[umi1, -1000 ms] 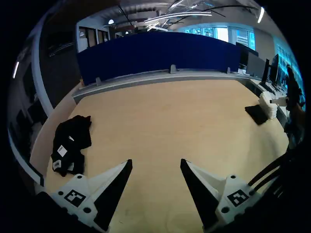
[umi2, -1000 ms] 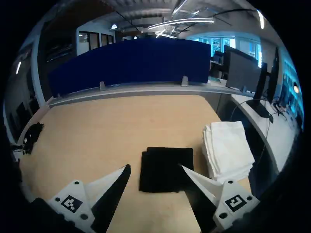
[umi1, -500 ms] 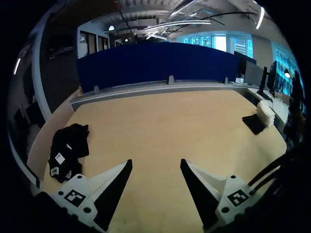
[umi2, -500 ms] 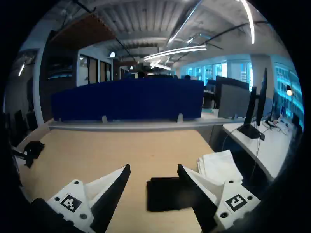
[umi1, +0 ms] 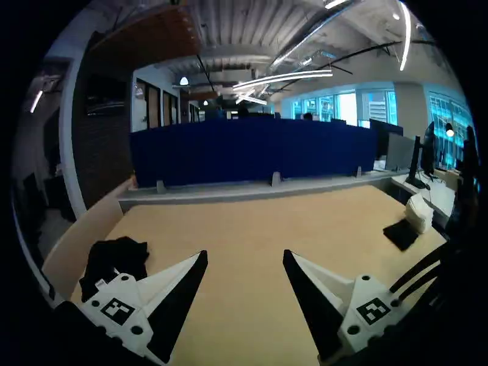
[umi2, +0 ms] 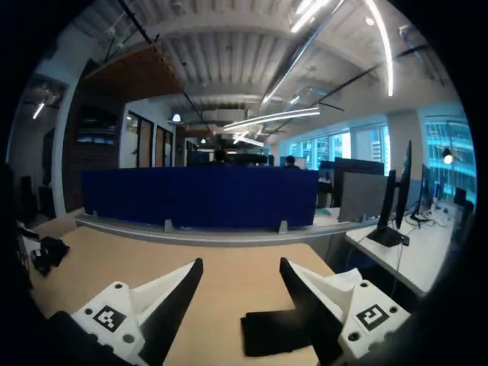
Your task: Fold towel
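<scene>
Hovering spread and empty, the left tool [umi1: 244, 252] should probably dip to the crumpled black towel [umi1: 116, 259] near the worktop's [umi1: 262, 226] edge and pinch one corner, the right tool [umi2: 241, 261], likewise spread, sparing the folded black towel [umi2: 274, 332].

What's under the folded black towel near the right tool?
The folded black towel lies flat on the wooden table; anything beneath it is covered. The right tool hides its right edge.

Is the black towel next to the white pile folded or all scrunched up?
Folded. The black towel lies flat, a neat rectangle with straight edges, beside the white towel stack.
</scene>
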Demonstrator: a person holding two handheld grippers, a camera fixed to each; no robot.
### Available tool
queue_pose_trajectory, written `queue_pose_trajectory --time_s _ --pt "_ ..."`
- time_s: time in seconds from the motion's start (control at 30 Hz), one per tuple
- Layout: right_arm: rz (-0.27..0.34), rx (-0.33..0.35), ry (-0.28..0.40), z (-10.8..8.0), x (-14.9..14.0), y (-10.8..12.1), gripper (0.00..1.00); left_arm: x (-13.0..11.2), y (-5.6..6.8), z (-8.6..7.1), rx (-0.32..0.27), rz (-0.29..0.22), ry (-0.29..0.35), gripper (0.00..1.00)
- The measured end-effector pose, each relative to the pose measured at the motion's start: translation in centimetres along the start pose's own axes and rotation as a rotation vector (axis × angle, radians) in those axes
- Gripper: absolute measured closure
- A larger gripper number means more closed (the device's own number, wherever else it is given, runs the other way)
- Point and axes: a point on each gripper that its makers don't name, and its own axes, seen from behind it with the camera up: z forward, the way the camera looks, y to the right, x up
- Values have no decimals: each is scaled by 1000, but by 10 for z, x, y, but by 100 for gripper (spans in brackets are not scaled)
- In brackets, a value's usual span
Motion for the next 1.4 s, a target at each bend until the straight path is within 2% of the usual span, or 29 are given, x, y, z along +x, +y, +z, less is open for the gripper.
queue_pose_trajectory --time_s 0.27,0.37,0.47,0.8,1.0,1.4 --pt "17 23 19 1 9 -24 2 72 -25 -1 43 -66 206 9" --pt "15 28 23 1 10 -30 3 89 -30 -4 52 -80 265 8" --pt "9 34 21 1 10 -36 3 96 -30 -5 50 -80 292 8" --pt "21 42 39 6 19 -63 2 93 -38 -3 70 -62 300 9" --pt "22 15 57 15 21 -75 2 88 -45 1 77 -64 309 9" --pt "-8 13 75 25 -8 -102 2 43 -50 22 94 -2 298 9"
